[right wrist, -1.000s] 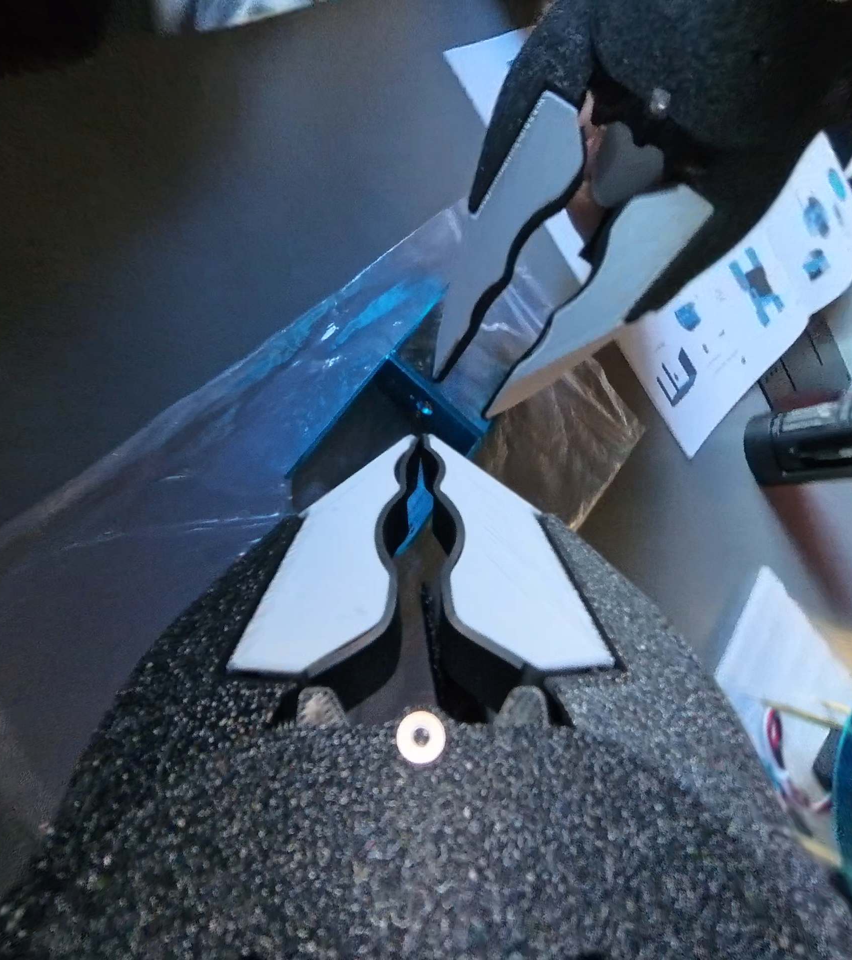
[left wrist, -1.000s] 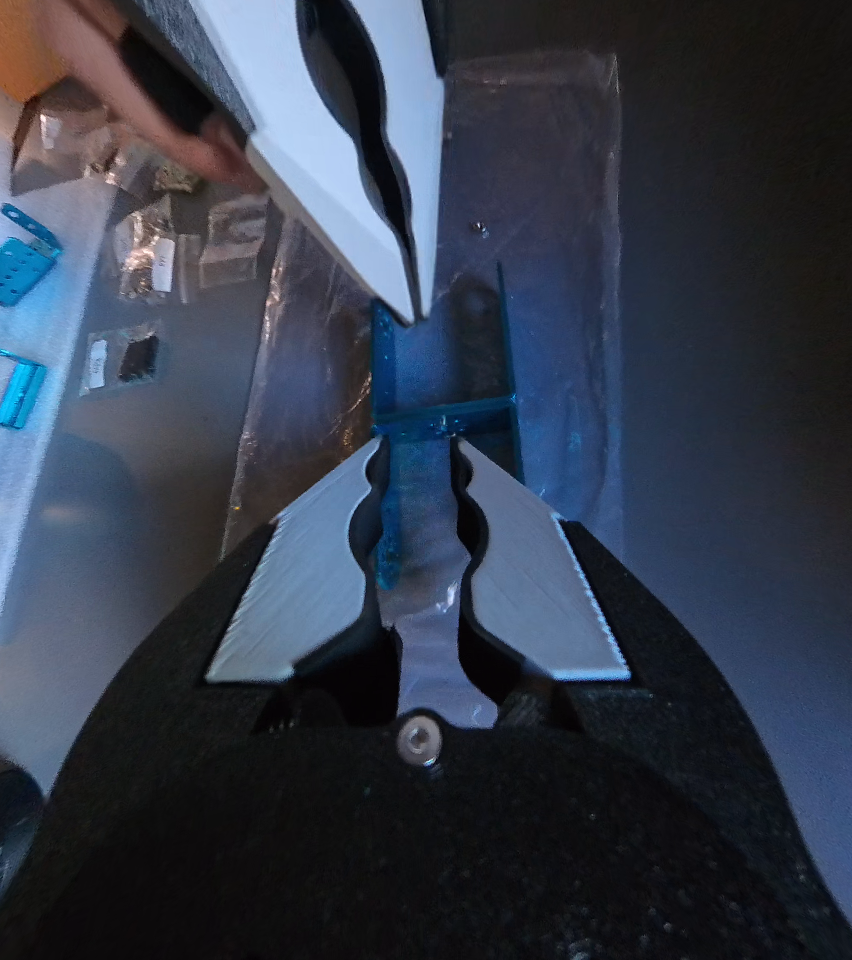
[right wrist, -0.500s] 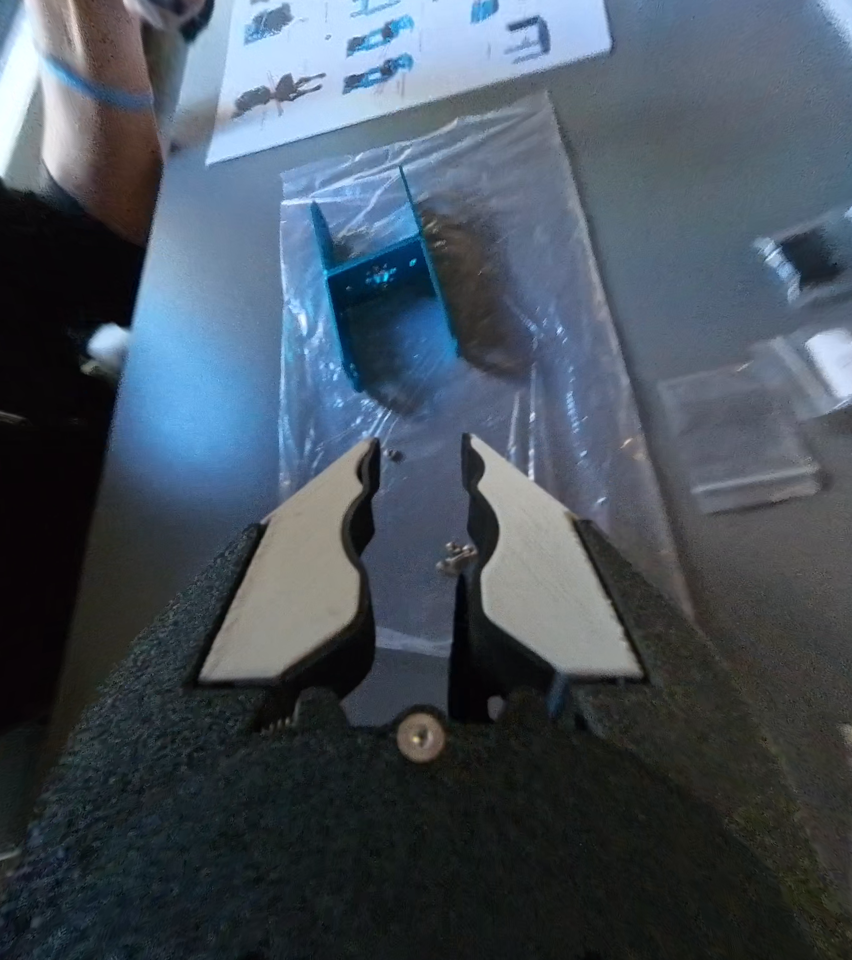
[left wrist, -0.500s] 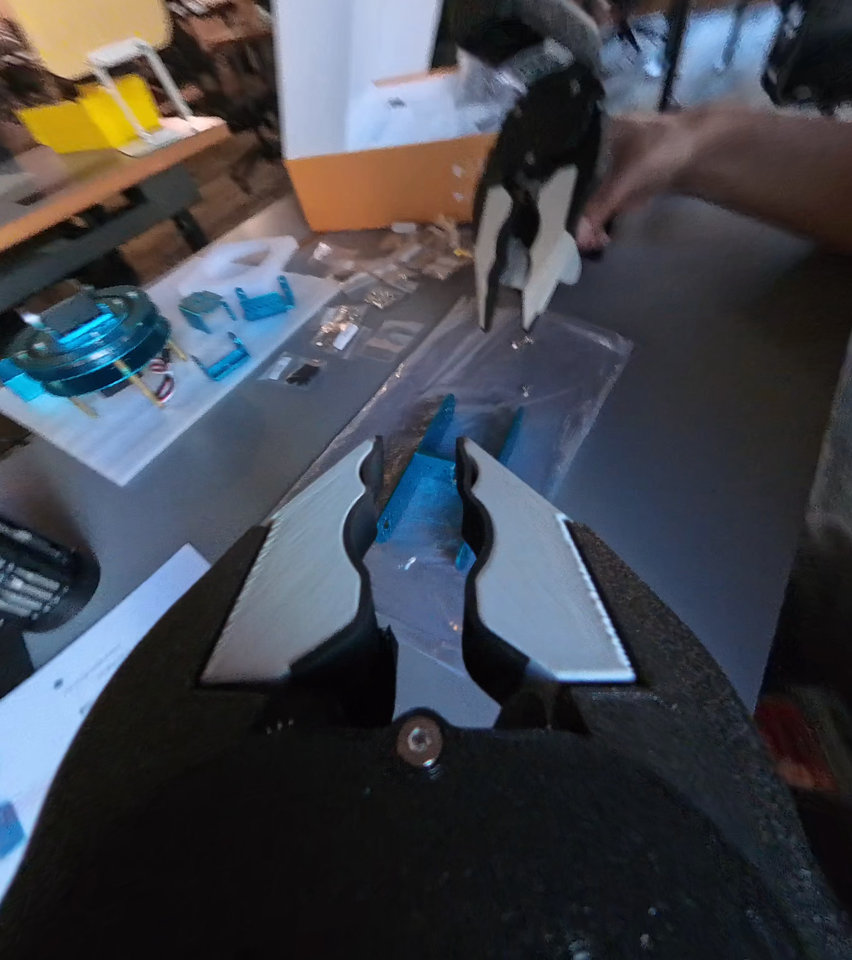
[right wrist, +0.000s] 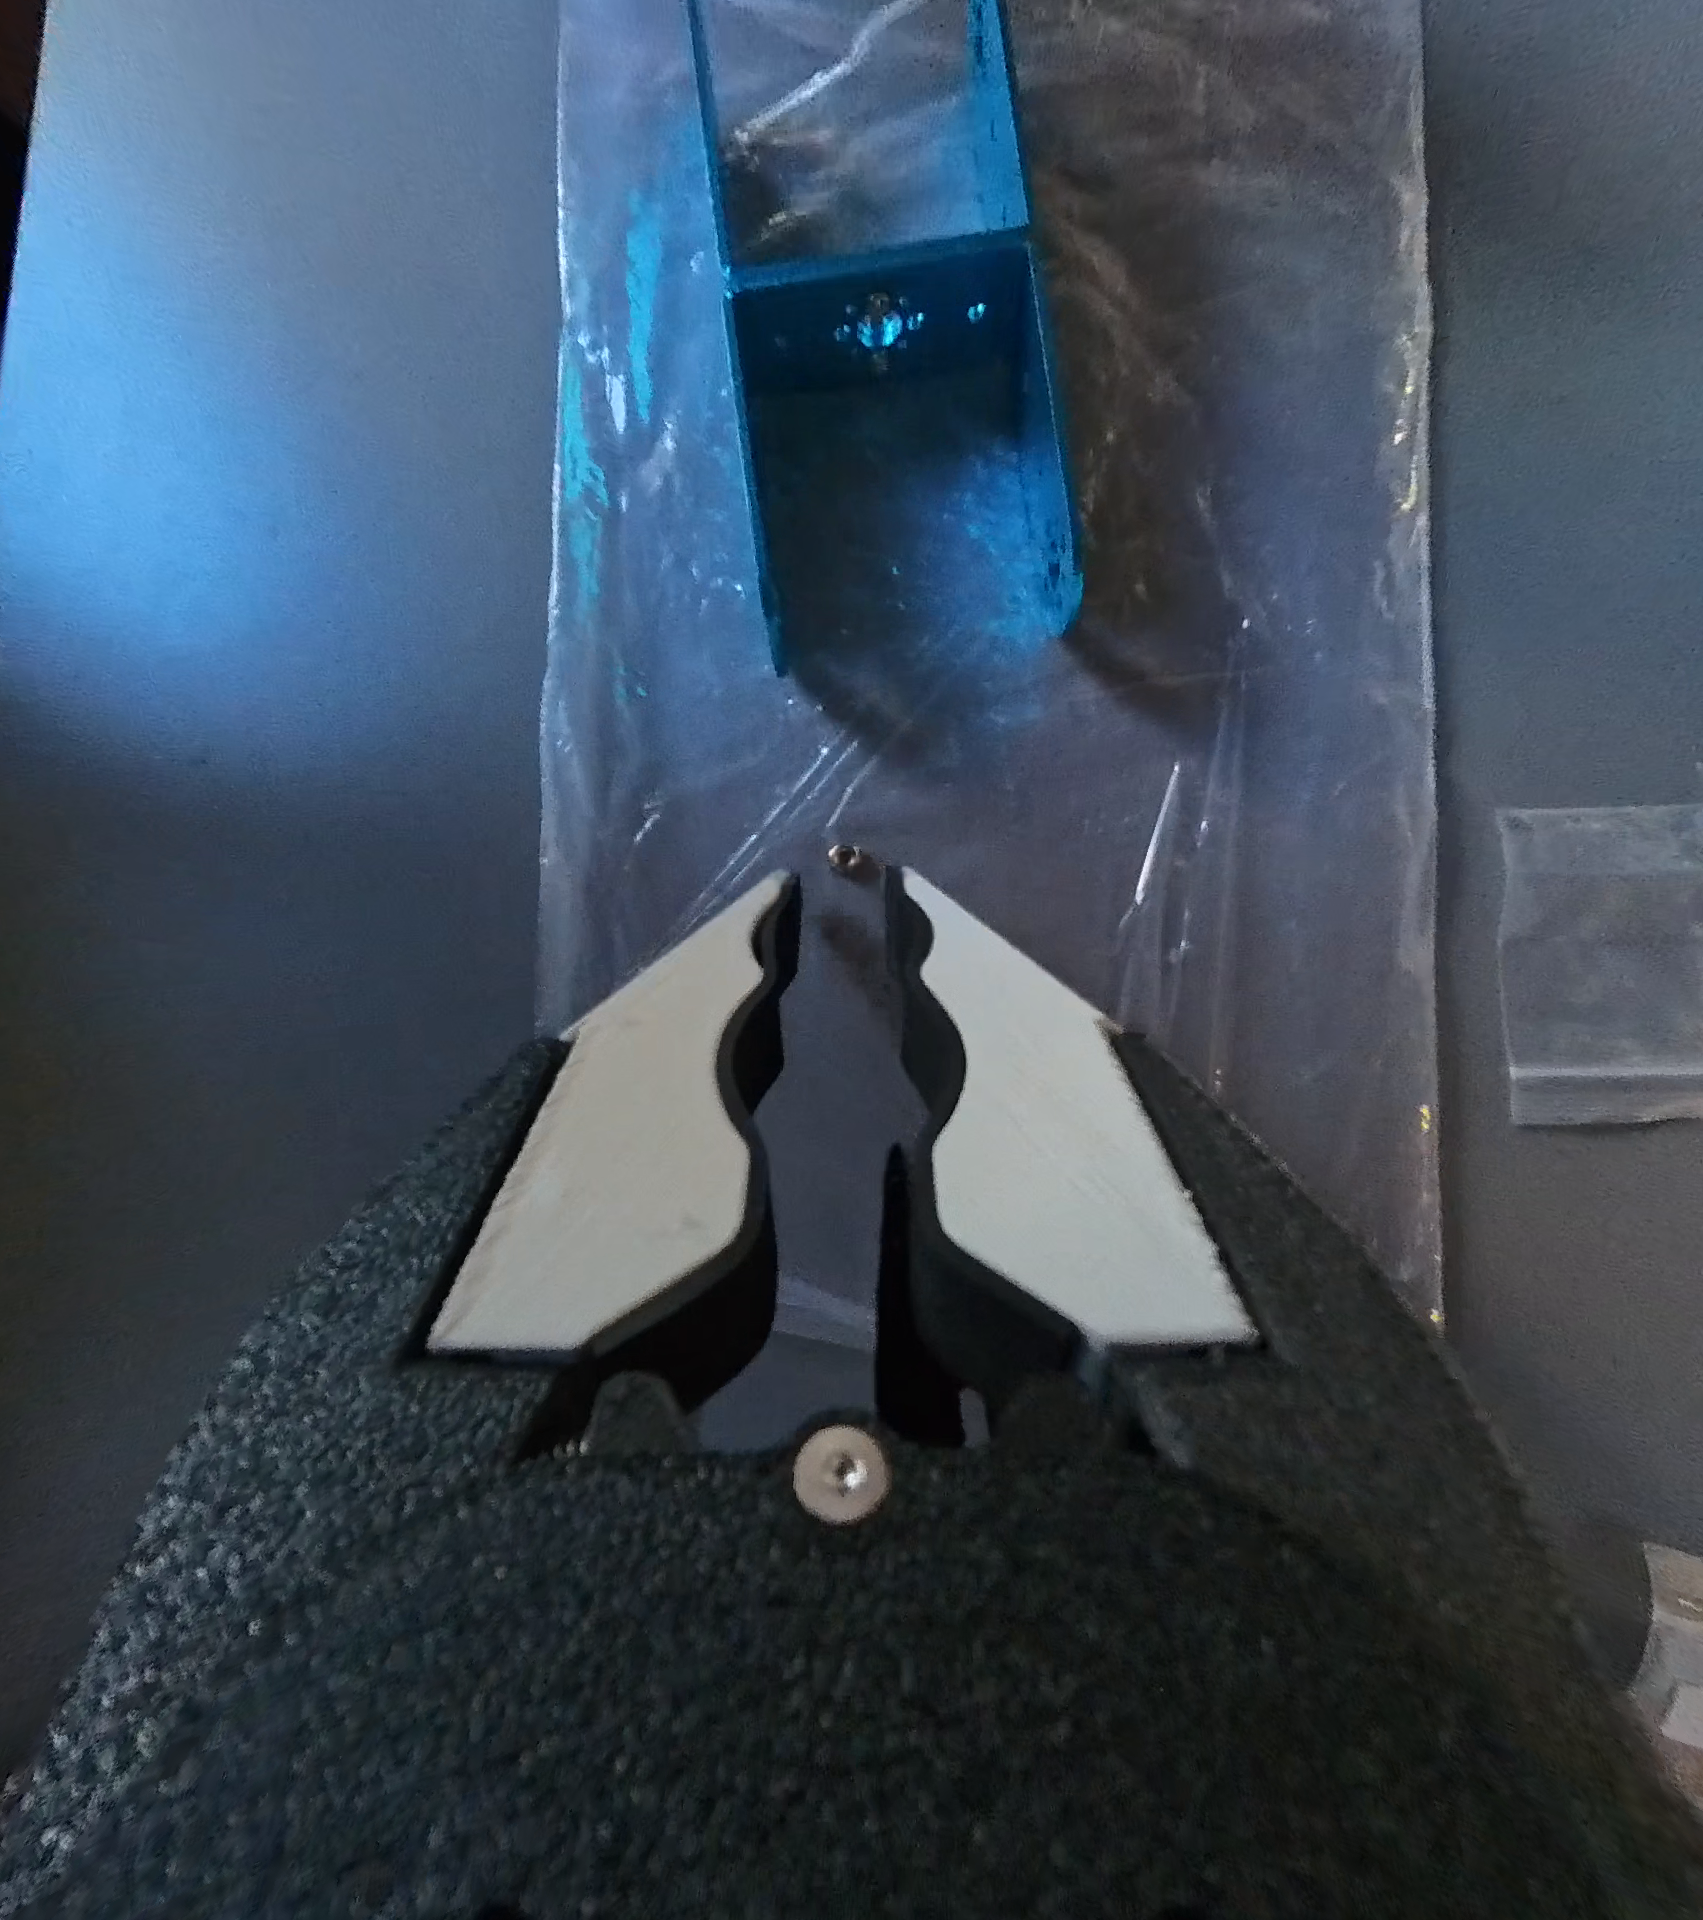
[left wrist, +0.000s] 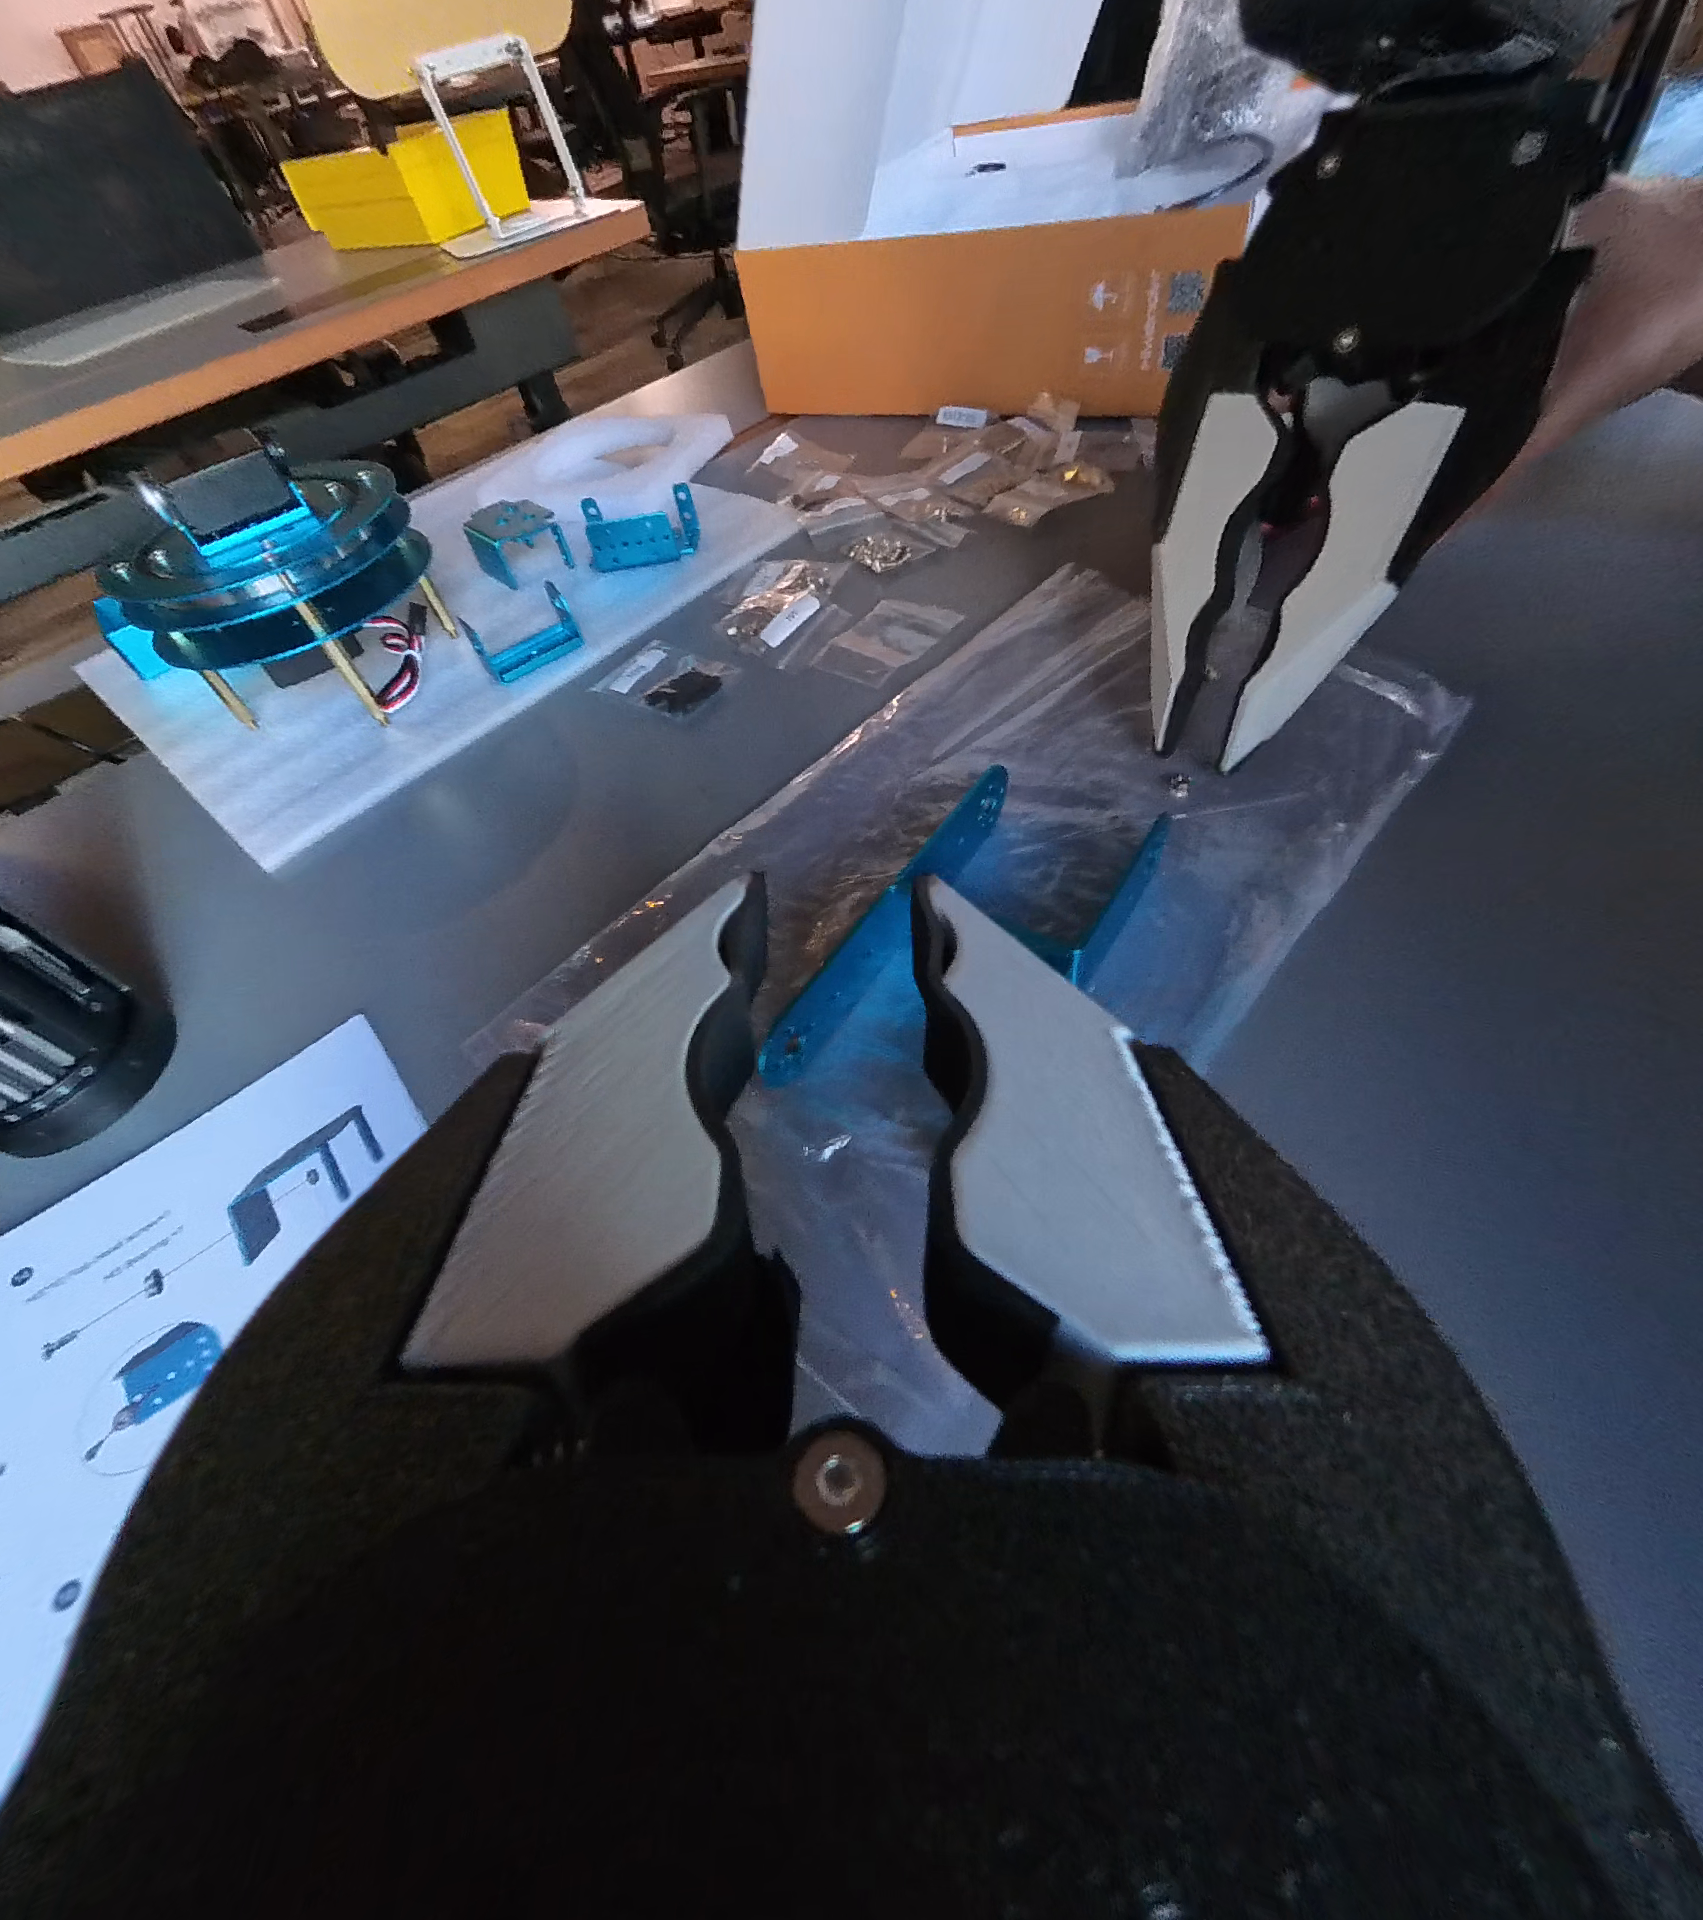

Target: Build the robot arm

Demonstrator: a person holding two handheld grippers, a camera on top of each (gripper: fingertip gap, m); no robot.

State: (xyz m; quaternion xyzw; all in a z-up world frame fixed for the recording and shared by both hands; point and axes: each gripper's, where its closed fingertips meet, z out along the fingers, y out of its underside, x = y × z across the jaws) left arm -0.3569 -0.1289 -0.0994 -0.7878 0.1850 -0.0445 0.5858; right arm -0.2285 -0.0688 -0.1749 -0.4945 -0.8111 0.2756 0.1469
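On my feed the grey tabletop (left wrist: 1553, 1039) goes, left to right: white printed instruction sheet (left wrist: 99, 1299), white foam sheet (left wrist: 338, 769) with blue metal parts, clear plastic bag (left wrist: 1346, 831) under the blue metal H-shaped bracket (left wrist: 857, 997), orange cardboard box (left wrist: 930, 322) and office desks behind. My left gripper (left wrist: 831, 904) hangs fingers apart over the bracket, and the right gripper (right wrist: 842, 878) has fingers apart just short of a tiny silver nut (right wrist: 840, 858) on the bag.

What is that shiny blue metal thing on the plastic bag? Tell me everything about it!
The blue bracket looks like shiny, painted metal bent into an H shape: two long side walls joined by a crosspiece with small holes in it. The side walls have rounded ends with tiny holes too. It rests on a clear plastic bag on the grey table. Neither gripper touches it. A small silver nut lies apart from it on the bag.
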